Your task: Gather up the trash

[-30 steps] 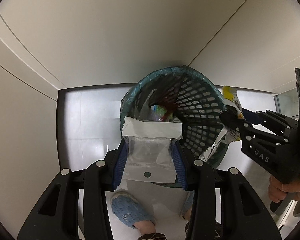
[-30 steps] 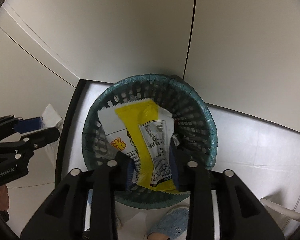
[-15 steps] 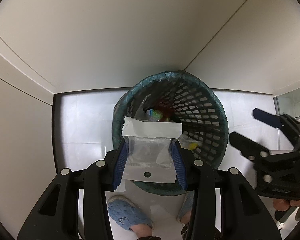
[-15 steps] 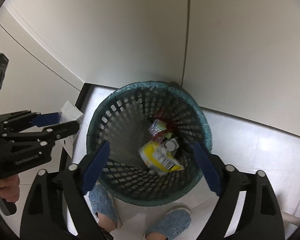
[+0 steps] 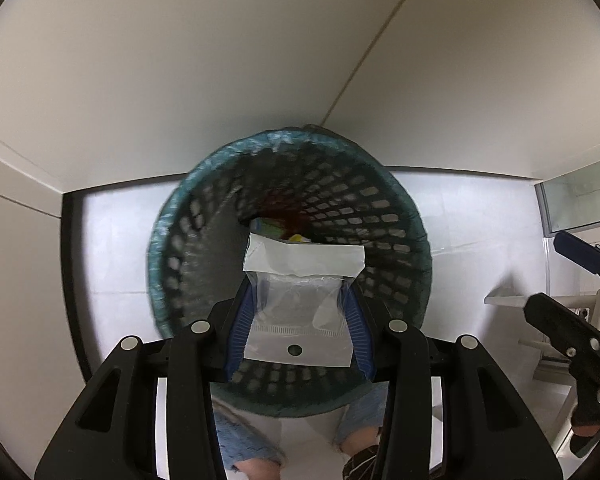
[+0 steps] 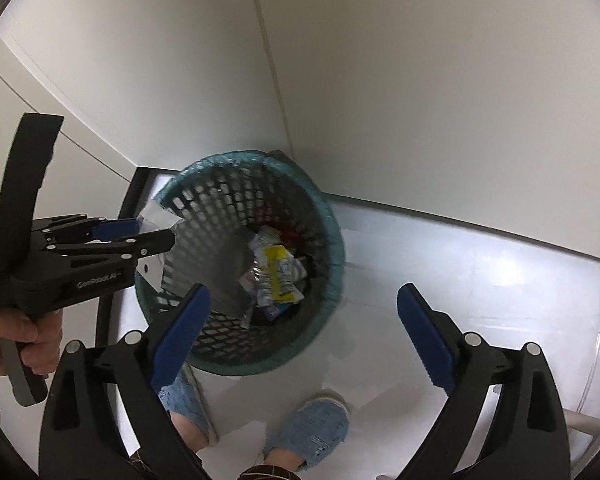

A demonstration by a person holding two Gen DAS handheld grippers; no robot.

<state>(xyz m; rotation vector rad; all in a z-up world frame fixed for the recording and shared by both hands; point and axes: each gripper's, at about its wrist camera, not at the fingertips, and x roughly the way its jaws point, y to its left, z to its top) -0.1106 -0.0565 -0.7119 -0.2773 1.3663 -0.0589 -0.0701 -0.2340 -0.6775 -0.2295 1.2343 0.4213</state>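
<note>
I am looking down at a white tiled floor (image 6: 440,280) in a corner where plain pale walls (image 5: 220,80) are meeting. A dark strip is running along the foot of the left wall. A teal basket (image 6: 332,240) with holes in its sides is standing on the floor in that corner. Two feet in blue slippers (image 6: 308,432) are standing just beside it.

My left gripper (image 5: 296,320) is pointing steeply down over the basket. Its jaws are clamped on a clear plastic bag (image 5: 300,300). The bag is standing up between the blue pads, long way running from me toward the basket, white folded end (image 5: 304,258) farthest out over the opening.

My right gripper (image 6: 300,344) is also pointing down, off to the side of the basket. Its jaws are opening wide and nothing is between them. A yellow wrapper (image 6: 278,272) is lying in the basket bottom with other crumpled trash.
</note>
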